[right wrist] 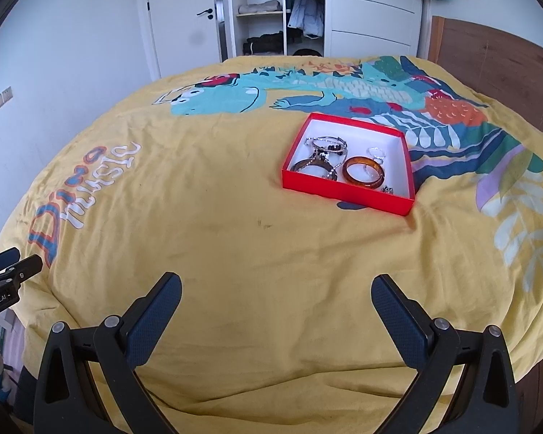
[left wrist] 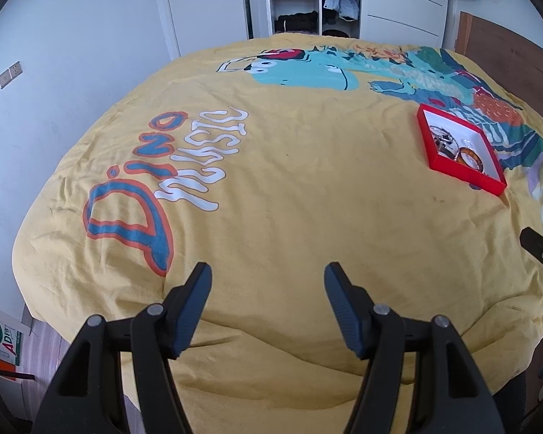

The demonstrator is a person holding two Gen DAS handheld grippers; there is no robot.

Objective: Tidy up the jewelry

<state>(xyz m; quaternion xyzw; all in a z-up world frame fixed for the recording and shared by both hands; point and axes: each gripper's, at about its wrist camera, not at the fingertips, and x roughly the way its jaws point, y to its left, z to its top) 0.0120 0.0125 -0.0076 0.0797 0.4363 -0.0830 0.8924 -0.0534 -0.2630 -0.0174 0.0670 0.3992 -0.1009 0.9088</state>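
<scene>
Item: red box (right wrist: 347, 191), shallow, lidless, white-lined, set flat on a yellow bedcover (right wrist: 235, 253) printed with a dinosaur and lettering. In the right wrist view the box is seen corner-wise: its near wall runs from the left down to the right, and its sides recede up and away toward the dinosaur print. No clear long axis can be made out; the outline appears close to square.

Contents, all lying flat inside the box: an amber bangle (right wrist: 363, 174) near the middle of the near wall, its opening turned upward; a dark bangle (right wrist: 309, 166) at the near left corner; a silver bracelet (right wrist: 325, 141) toward the far left, its length laid roughly across the box; small silver rings (right wrist: 376, 153) to the right of centre. Several pieces at the left are overlapped and cannot be told apart.

Right gripper (right wrist: 277, 305): held low over the near edge of the bed, fingers pointed across the cover, jaws spread wide with nothing between them. The box is placed well ahead of it and a little to the right.

Left gripper (left wrist: 268, 291): likewise held low at the near edge, jaws parted and holding nothing. The box (left wrist: 463, 173) is placed well ahead and far to the right of it, nearer the right gripper
</scene>
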